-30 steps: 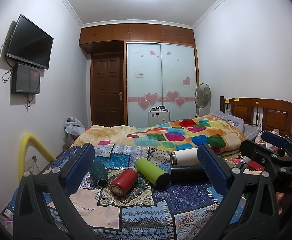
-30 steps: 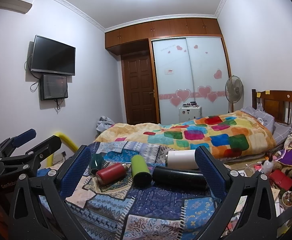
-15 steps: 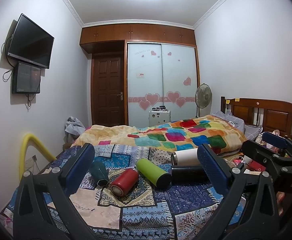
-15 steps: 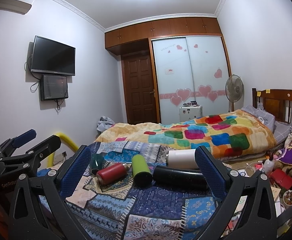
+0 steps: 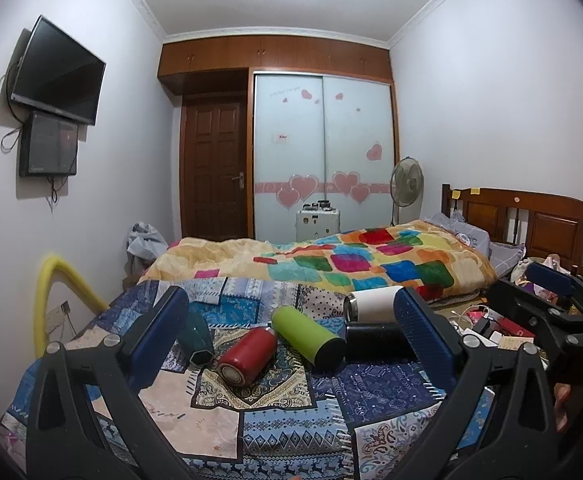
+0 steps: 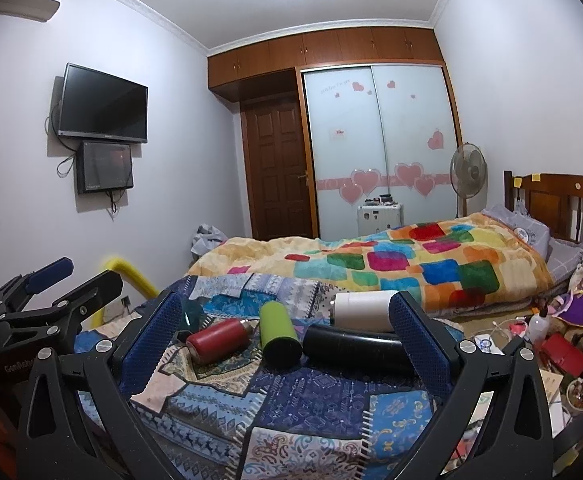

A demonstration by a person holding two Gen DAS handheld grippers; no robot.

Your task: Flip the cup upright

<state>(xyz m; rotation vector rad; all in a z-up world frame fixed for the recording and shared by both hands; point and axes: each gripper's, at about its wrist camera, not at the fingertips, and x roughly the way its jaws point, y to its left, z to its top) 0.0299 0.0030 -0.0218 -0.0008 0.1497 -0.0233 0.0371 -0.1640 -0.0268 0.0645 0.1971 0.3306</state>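
left tool (image 5: pixel 291 332) jaws apart, empty | right tool (image 6: pixel 285 334) jaws apart, empty | five cups lay on their sides on quilt ahead of both tools, red cup (image 5: pixel 247 356) between left fingers | likely rigid, smooth, prone to roll; grip mid-body

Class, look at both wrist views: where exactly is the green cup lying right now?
The green cup lies on its side on the patterned cloth, mid-frame in both views, between the red cup on its left and the black cup on its right.
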